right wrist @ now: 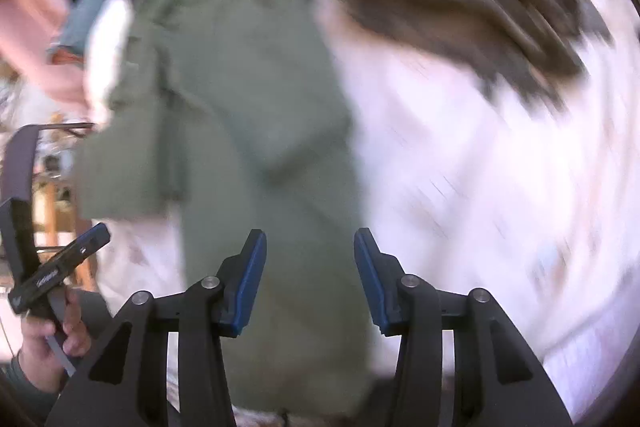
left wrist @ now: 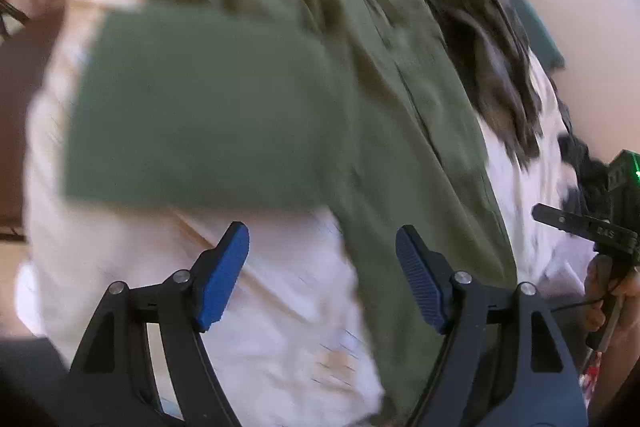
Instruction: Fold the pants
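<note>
Lying across a pale cloth (left wrist: 280, 307), the green pants (left wrist: 248, 99) ran from about six o'clock up to twelve in both views, one part already doubled over toward nine o'clock in the left view. Both pictures were smeared with motion, so seams and hems were hard to read.

At the left, the left gripper (left wrist: 322, 275) hung over the cloth with its fingers wide and nothing between them; the pants' edge passed just under its right finger (left wrist: 420, 283). Further right, past a dark patterned patch (left wrist: 480, 59) at about two o'clock, the person's hand (left wrist: 608, 299) held the other tool.

The right gripper (right wrist: 310, 275) stood above the pants' lower stretch, fingers parted about halfway and empty, green fabric showing through the gap.

The fold looked partly made, I judged. To do the next one well, each gripper should probably settle over a corner of the same edge, pinch through both layers, lift together and lay the fabric flat, keeping the cloth beneath out of the pinch.
</note>
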`<state>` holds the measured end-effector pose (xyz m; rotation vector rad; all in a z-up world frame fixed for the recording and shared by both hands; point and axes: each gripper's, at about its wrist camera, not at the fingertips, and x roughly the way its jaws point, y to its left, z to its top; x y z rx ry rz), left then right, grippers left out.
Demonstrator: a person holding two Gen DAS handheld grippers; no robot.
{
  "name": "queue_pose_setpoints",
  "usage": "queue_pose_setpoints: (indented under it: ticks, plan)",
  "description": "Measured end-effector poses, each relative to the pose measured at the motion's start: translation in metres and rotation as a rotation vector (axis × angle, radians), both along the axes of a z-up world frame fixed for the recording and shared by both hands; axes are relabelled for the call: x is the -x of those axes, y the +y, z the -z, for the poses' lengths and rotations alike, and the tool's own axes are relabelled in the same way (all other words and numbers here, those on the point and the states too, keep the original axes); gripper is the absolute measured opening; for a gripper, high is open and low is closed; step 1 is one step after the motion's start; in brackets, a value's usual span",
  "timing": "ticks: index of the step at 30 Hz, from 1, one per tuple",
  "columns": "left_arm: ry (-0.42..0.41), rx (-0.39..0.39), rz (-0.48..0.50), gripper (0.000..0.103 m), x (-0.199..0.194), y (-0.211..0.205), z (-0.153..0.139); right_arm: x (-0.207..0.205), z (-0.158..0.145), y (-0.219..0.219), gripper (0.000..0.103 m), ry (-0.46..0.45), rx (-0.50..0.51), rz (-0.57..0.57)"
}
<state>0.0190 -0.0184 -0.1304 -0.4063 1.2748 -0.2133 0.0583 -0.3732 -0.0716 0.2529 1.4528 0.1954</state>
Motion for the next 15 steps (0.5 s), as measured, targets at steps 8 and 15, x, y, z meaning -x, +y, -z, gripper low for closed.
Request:
queue_pose_setpoints:
  ticks: [8, 15]
  plan:
    - [0.196, 0.039, 0.065, 0.069, 0.045, -0.061, 0.049, 0.044, 0.030, -0.011, 0.048, 0.145, 0.028, 0.011]
    - [0.195, 0.020, 0.093, 0.044, 0.070, -0.087, 0.058, 0.058, 0.039, 0.004, 0.006, 0.144, 0.060, -0.063]
